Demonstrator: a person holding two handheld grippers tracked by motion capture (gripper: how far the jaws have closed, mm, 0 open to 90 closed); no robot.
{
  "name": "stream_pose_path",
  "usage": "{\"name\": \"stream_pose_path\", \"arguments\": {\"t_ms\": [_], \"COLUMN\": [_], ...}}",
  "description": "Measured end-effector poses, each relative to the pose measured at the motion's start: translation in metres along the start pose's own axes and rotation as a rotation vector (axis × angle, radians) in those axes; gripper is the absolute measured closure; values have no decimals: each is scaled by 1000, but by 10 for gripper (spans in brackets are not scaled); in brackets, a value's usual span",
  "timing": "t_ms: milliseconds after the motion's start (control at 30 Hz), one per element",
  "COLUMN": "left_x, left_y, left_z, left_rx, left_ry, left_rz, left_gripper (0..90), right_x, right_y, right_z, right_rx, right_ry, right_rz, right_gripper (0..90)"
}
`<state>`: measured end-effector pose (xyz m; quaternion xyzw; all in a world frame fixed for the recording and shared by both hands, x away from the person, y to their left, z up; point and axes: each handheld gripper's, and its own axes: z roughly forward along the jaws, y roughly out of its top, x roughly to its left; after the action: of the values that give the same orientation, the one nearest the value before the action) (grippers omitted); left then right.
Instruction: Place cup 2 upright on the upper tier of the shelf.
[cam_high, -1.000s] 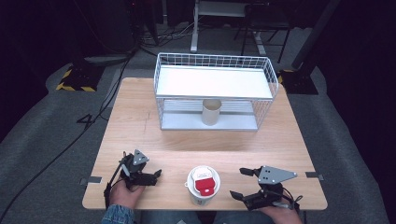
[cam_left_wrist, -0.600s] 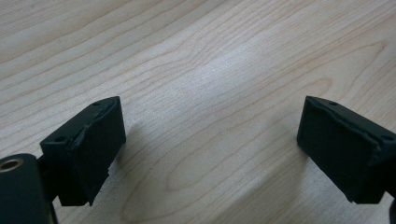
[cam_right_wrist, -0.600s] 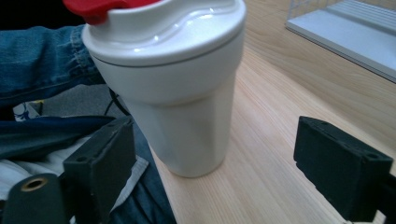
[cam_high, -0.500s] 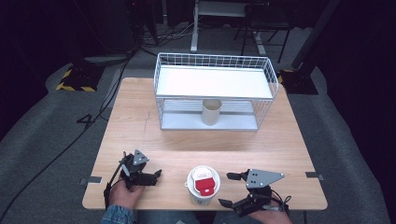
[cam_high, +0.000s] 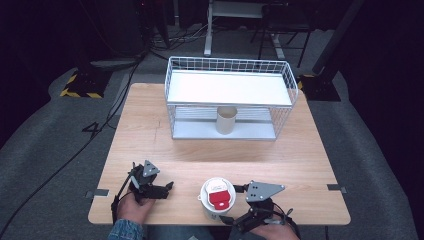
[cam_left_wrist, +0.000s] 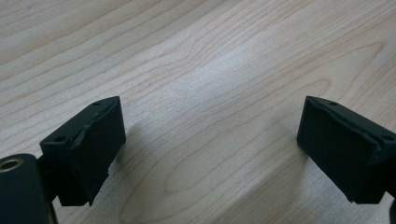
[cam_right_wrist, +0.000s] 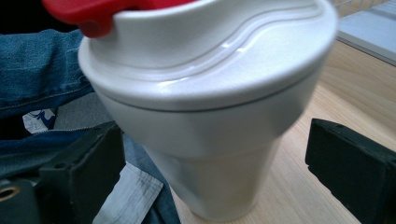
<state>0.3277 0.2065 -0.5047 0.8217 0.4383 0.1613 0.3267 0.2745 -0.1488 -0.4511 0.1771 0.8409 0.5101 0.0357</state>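
Observation:
A white cup (cam_high: 217, 197) with a white lid and a red flap stands near the table's front edge, and it looms large in the right gripper view (cam_right_wrist: 210, 121). My right gripper (cam_high: 231, 204) (cam_right_wrist: 212, 163) is open, with one jaw on each side of the cup's lower body and not touching it. My left gripper (cam_high: 168, 189) (cam_left_wrist: 210, 149) rests open on the wood at the front left, with bare tabletop between its jaws. A tan paper cup (cam_high: 226, 120) stands on the lower shelf of the white wire rack (cam_high: 230, 89).
The wire rack takes up the far middle of the wooden table (cam_high: 150, 130). Jeans-clad legs (cam_right_wrist: 37, 74) lie just past the table's front edge. Cables (cam_high: 115, 95) and a hazard-striped base (cam_high: 80, 85) lie on the floor to the left.
My right gripper has slid left along the front edge, and its jaws now flank the white cup. The left gripper has stayed put.

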Motion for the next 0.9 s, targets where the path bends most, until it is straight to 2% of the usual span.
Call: {"name": "stream_pose_path", "arguments": {"t_ms": [100, 367, 500, 633, 800, 900], "left_x": [0, 0, 0, 0, 0, 0], "left_y": [0, 0, 0, 0, 0, 0], "left_z": [0, 0, 0, 0, 0, 0], "left_rx": [0, 0, 0, 0, 0, -1], "left_ry": [0, 0, 0, 0, 0, 0], "left_rz": [0, 0, 0, 0, 0, -1], "left_gripper": [84, 84, 84, 84, 84, 84], "right_x": [1, 1, 1, 1, -2, -1], "right_y": [-1, -2, -4, -5, -6, -6], "right_z": [9, 27, 35, 37, 36, 36], "right_rx": [4, -28, -22, -34, -44, -46], "right_ry": [17, 16, 14, 9, 17, 9], "right_rz": [-6, -9, -10, -18, -4, -17], "right_gripper": [55, 34, 41, 69, 98, 104]}}
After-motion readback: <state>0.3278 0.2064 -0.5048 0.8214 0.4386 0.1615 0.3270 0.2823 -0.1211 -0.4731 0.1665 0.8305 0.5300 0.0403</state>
